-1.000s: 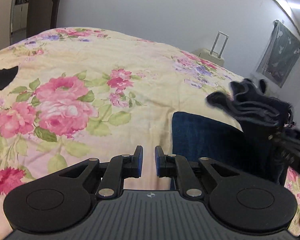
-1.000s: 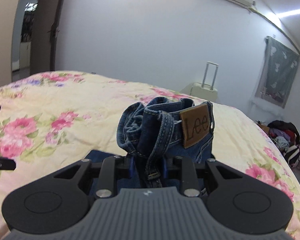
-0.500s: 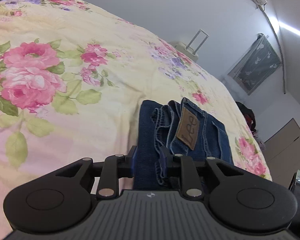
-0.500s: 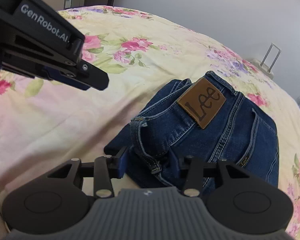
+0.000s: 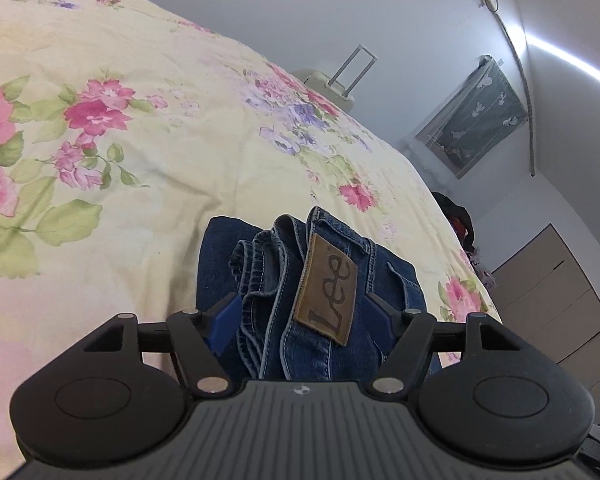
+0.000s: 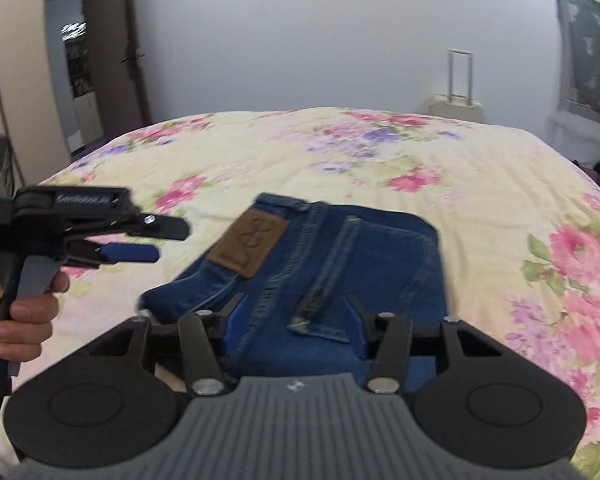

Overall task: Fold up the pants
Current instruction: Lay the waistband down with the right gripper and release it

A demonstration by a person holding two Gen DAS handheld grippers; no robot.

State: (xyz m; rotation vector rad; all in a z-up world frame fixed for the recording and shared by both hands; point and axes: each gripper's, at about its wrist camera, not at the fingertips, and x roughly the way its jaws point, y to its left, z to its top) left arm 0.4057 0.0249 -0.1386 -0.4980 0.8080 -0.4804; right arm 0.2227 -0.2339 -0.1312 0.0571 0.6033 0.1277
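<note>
Both sets of jaws have just been opening and stand apart, so the release should finish by drawing straight back without snagging denim. The folded jeans (image 5: 324, 280) lie on the bedspread (image 5: 140, 160), waistband between the left gripper (image 5: 300, 312) pads; the right gripper (image 6: 296, 316) straddles the fold's near edge, patch at eleven o'clock.

Each hand-held gripper is black, with a ribbed grey top plate, two round black discs, silver screws on the linkage arms and blue pads on its fingers. The left hand-held gripper (image 6: 156, 244) carries white lettering along its side, a grey trigger and a black cable.
</note>
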